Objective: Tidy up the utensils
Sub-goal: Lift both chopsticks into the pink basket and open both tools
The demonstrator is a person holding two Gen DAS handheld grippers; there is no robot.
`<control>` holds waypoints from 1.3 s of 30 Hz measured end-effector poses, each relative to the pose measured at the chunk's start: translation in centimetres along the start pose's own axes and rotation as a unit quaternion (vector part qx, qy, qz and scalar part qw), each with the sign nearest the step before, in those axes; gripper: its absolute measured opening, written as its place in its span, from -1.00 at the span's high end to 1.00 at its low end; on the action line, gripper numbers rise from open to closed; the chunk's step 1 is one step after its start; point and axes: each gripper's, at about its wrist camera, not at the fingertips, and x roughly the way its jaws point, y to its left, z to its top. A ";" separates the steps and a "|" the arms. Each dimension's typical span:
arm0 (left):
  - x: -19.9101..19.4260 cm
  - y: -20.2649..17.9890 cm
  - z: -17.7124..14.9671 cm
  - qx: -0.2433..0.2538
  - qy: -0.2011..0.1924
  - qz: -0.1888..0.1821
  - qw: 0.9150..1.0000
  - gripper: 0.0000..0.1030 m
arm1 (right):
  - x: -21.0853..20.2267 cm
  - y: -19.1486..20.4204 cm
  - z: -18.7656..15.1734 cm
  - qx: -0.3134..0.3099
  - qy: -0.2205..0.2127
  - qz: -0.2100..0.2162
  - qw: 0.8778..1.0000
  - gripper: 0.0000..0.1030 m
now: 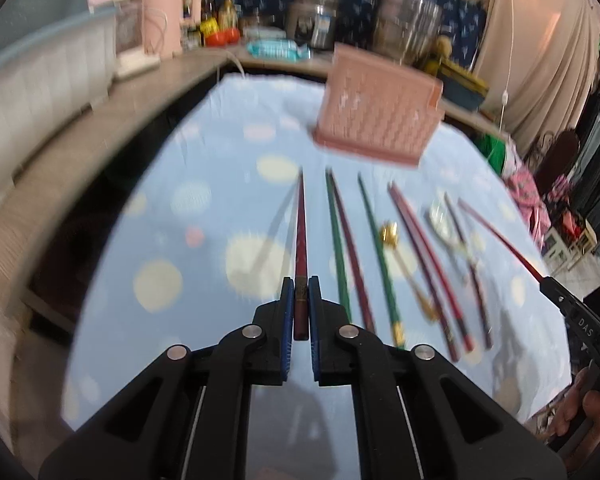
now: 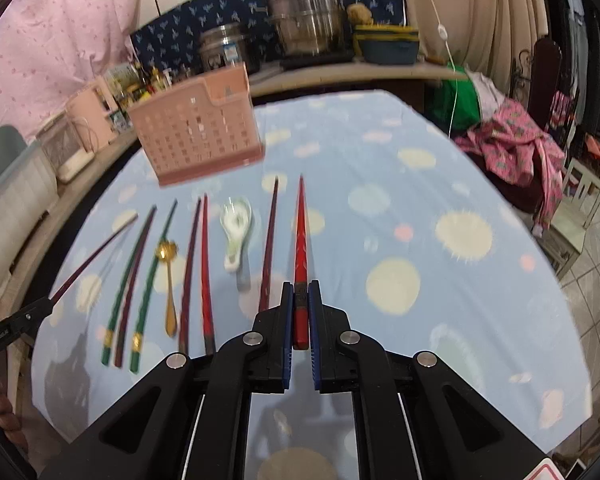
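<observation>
My left gripper (image 1: 301, 290) is shut on a dark red chopstick (image 1: 300, 236), lifted above the table and pointing at the pink basket (image 1: 376, 116). My right gripper (image 2: 301, 294) is shut on a bright red chopstick (image 2: 301, 240); it also shows at the right of the left wrist view (image 1: 500, 236). On the cloth lie several chopsticks in a row: green ones (image 1: 336, 240), dark red ones (image 2: 204, 264), a gold spoon (image 2: 168, 276) and a white ceramic spoon (image 2: 236, 228). The basket (image 2: 196, 132) stands behind them.
A blue dotted tablecloth (image 2: 400, 208) covers the table. A wooden counter (image 1: 100, 116) runs along the left and back with a dish rack (image 1: 40, 76), jars, steel pots (image 2: 304, 16) and a pink appliance (image 1: 162, 20). Clothes (image 2: 516, 140) lie at the right.
</observation>
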 end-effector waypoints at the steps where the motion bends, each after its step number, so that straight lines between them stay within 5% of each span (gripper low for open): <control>1: -0.8 0.0 1.0 0.002 -0.014 0.000 1.000 0.87 | -0.5 0.0 1.0 -0.001 -0.010 0.003 1.000 0.86; 8: -3.9 -1.1 7.5 0.025 -0.089 -0.008 0.996 0.87 | -2.9 -0.1 7.8 -0.003 -0.078 0.021 0.997 0.86; 19: -5.0 -2.8 17.6 0.029 -0.154 -0.039 0.987 0.87 | -3.4 1.7 18.1 -0.020 -0.144 0.060 0.988 0.86; 30: -5.1 -6.4 27.3 0.038 -0.252 -0.048 0.966 0.87 | -1.7 4.8 28.0 -0.015 -0.210 0.098 0.973 0.86; 34: -3.2 -7.4 29.3 0.041 -0.265 -0.042 0.962 0.87 | -0.2 6.0 30.5 -0.016 -0.226 0.107 0.968 0.86; 39: 0.4 -7.3 30.2 0.032 -0.240 -0.038 0.969 0.87 | 3.9 6.7 31.4 -0.005 -0.190 0.121 0.974 0.86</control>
